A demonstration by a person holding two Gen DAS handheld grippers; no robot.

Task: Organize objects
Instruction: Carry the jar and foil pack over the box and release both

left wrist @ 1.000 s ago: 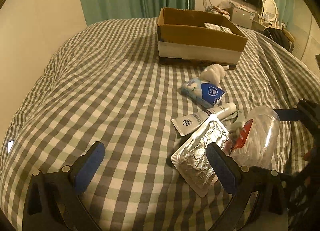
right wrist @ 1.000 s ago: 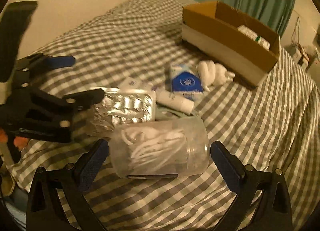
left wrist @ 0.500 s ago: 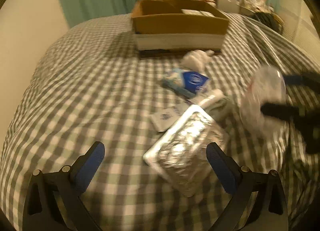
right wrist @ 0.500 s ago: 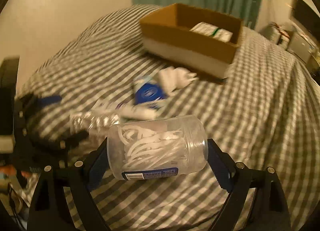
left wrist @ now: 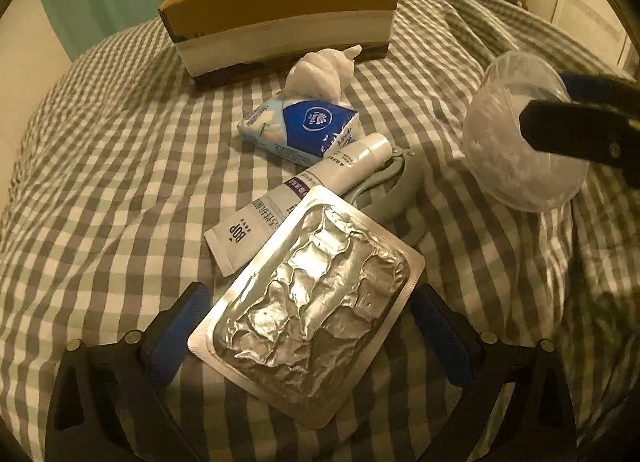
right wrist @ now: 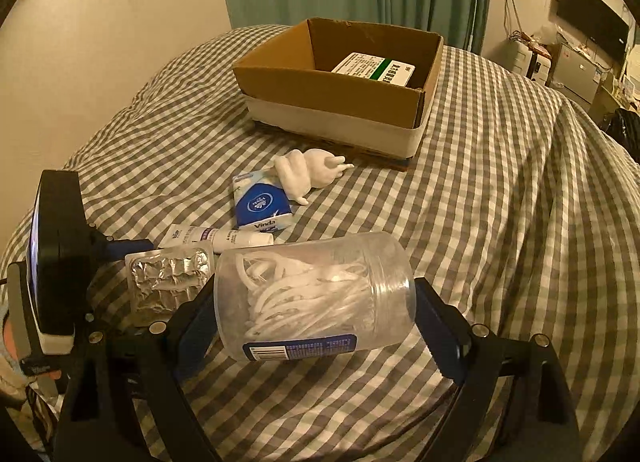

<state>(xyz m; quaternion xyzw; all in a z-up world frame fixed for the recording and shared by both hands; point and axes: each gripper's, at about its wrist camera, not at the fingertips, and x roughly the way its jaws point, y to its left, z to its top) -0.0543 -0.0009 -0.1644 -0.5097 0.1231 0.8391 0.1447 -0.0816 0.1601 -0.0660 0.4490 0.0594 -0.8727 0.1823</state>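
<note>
Cardboard box (right wrist: pixel 340 101) holds one white-green carton (right wrist: pixel 374 69); right tool (right wrist: pixel 316 318) clamps the clear plastic jar (right wrist: pixel 312 302), left tool (left wrist: pixel 308 326) gapes around the foil blister pack (left wrist: pixel 308 310); most remains on the bed.

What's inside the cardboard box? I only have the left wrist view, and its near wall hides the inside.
Observer: The right wrist view shows one white carton with a green stripe lying in the cardboard box, toward its far side.
Operator: And what's in the clear jar off to my right?
Observer: White plastic picks, probably floss picks. The clear jar lies sideways, clamped between the fingers of the right gripper.
Operator: Any label on it?
Observer: Yes, a blue label runs along its underside; the print is too small to read.
</note>
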